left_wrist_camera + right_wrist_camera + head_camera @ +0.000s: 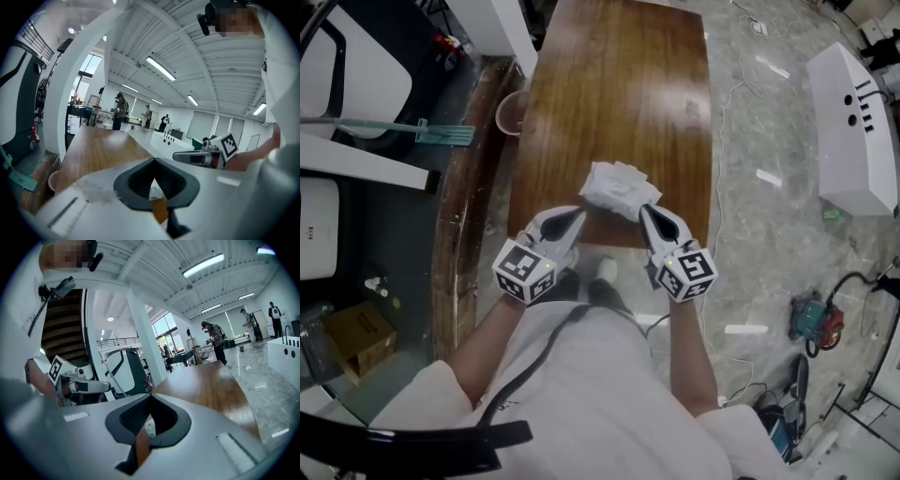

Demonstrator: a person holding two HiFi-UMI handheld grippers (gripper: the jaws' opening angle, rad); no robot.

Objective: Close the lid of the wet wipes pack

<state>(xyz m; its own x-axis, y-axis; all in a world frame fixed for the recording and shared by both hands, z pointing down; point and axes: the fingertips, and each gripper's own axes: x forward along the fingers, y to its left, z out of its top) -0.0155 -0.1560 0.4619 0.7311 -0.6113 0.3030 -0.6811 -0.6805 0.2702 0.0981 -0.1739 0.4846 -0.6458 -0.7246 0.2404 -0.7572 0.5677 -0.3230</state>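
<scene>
- the wet wipes pack [619,190] sits on the wooden table [609,84], right at the table's near edge and roughly halfway along it
- it looks white and a bit crumpled, and honestly I can't make out the lid from any angle
- the left gripper [579,214] reaches in over the table's near edge, a little left of the middle, with its jaws pressed together and its tip right up against the pack's near-left corner
- the right gripper [643,212] does the same a little right of the middle of that edge, jaws closed tight, tip against the pack's near-right corner
- in both gripper views a sliver of the white pack shows in the gap behind the closed tips, with the table's brown wood under it
- I can't tell whether either tip is actually pinching any wrapper
- each gripper view also catches the other gripper alongside, level with the same table edge
- a pinkish bucket [513,112] stands on the floor just off the table's left side
- a long white box [853,131] lies on the floor well off the table's right side
- a few people [119,110] are standing well beyond the table's far end
</scene>
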